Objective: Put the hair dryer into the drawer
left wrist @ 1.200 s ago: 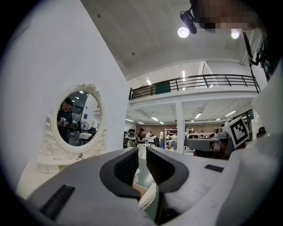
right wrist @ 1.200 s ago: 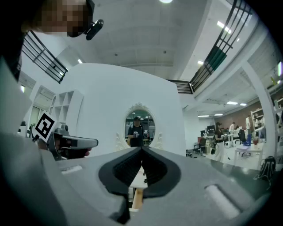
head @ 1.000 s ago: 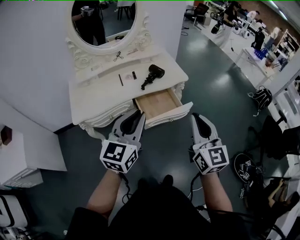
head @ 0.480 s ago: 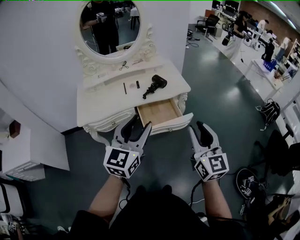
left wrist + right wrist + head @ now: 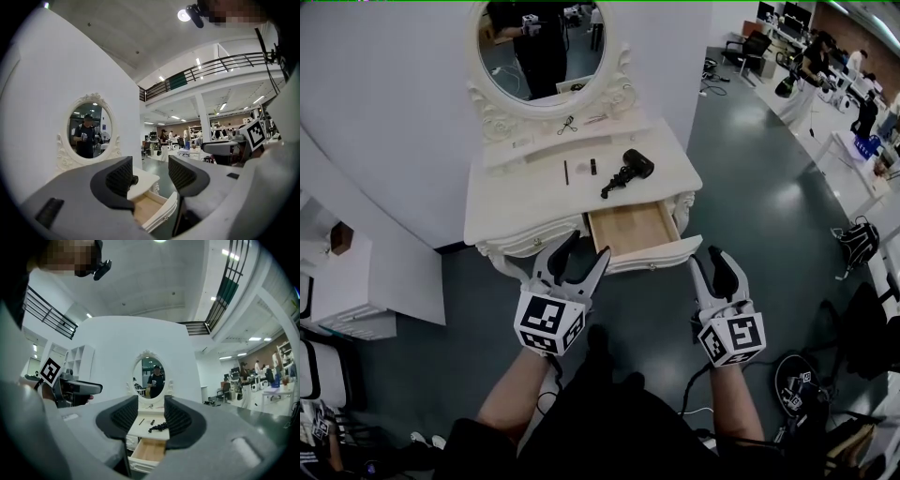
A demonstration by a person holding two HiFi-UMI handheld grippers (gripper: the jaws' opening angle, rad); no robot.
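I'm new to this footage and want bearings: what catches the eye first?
A white dressing table with an oval mirror stands against the wall; a black hair dryer lies on top, just behind its open drawer. The left gripper and right gripper hang before it, jaws opening, empty.

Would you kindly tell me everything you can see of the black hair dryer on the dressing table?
The hair dryer is black and looks like matt plastic. It lies on its side on the white dressing table, towards its right end, just behind the open drawer. Its thick barrel points to the back right; the slimmer handle, with what seems a bunched cord, trails to the front left. Only the tabletop touches it.
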